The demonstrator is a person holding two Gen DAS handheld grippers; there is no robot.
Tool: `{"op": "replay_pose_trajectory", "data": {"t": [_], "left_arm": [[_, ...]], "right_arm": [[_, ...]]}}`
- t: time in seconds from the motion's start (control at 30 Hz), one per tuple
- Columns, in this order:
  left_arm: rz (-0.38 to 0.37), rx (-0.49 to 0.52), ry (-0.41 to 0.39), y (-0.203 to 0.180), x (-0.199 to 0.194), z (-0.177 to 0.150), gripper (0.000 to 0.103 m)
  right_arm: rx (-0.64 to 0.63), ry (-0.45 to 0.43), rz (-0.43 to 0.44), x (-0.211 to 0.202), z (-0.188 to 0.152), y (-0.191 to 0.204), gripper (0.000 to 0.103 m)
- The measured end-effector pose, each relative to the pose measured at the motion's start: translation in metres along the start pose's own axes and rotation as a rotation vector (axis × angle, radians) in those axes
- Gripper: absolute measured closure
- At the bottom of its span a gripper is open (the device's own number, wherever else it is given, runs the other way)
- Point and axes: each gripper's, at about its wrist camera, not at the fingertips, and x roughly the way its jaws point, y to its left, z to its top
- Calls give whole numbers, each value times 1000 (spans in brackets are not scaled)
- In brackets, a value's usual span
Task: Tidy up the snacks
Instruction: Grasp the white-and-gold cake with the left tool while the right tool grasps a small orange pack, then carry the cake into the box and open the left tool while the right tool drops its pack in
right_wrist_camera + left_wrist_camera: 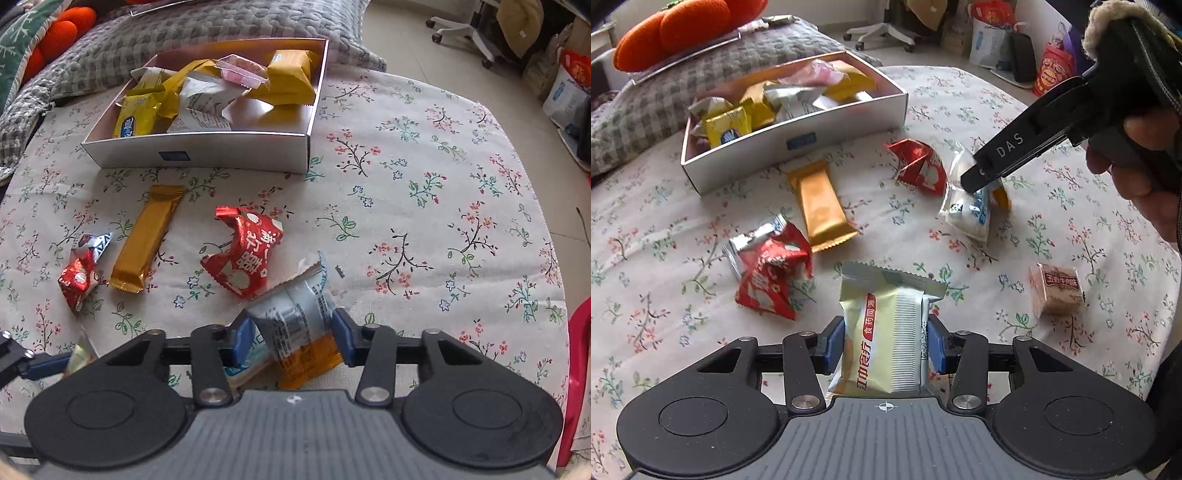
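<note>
L gripper (886,345): blue pads (834,343) pressed on both sides of a pale yellow snack packet (882,332), red label w/ Chinese text; packet upright between the fingers, over the sheet.
R gripper (291,334): pads (341,338) closed onto a white/blue packet (295,314) w/ an orange packet (306,360) bunched just under it; cannot tell if the orange one is clamped too. In the left wrist view the R gripper (975,182) comes in from upper right, tips on that same white/blue packet (971,210).

Surface: floral bedsheet (424,206), white w/ small red/green sprigs. Loose on it: gold bar (146,243) betw. two red wrappers, the larger red wrapper (245,264) just beyond the R gripper tips, the small red/silver wrapper (81,273) to the left. Small pinkish cube snack (1056,290) lies alone, well apart to the right of the L gripper.

White open box (207,151) beyond the loose snacks, holding several yellow, white and pink packets piled loosely.

Room: grey checked blanket (184,33) behind box, orange plush (679,29) on it. Tiled floor past bed edge, office chair base (461,31), bags along the wall (990,44).
</note>
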Motion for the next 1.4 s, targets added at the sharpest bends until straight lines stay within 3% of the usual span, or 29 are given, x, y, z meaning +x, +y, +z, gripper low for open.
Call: {"op": "replay_pose_trajectory", "data": {"t": [0.1, 0.4, 0.8, 1.13, 1.27, 1.4], "left_arm": [[5, -4, -8, 1, -1, 1, 60], [24, -54, -73, 10, -12, 9, 60], [142, -112, -148, 20, -21, 32, 60], [141, -306, -212, 74, -24, 68, 60], [199, -345, -222, 95, -13, 86, 60], [178, -389, -233, 109, -6, 99, 60]], "right_arm": [[24, -9, 19, -4, 1, -3, 90], [70, -77, 6, -23, 8, -10, 92], [89, -129, 34, -31, 19, -4, 92], [223, -164, 126, -33, 40, -8, 92], [306, -166, 161, -27, 50, -16, 92], [354, -160, 166, -18, 57, -23, 92]]}}
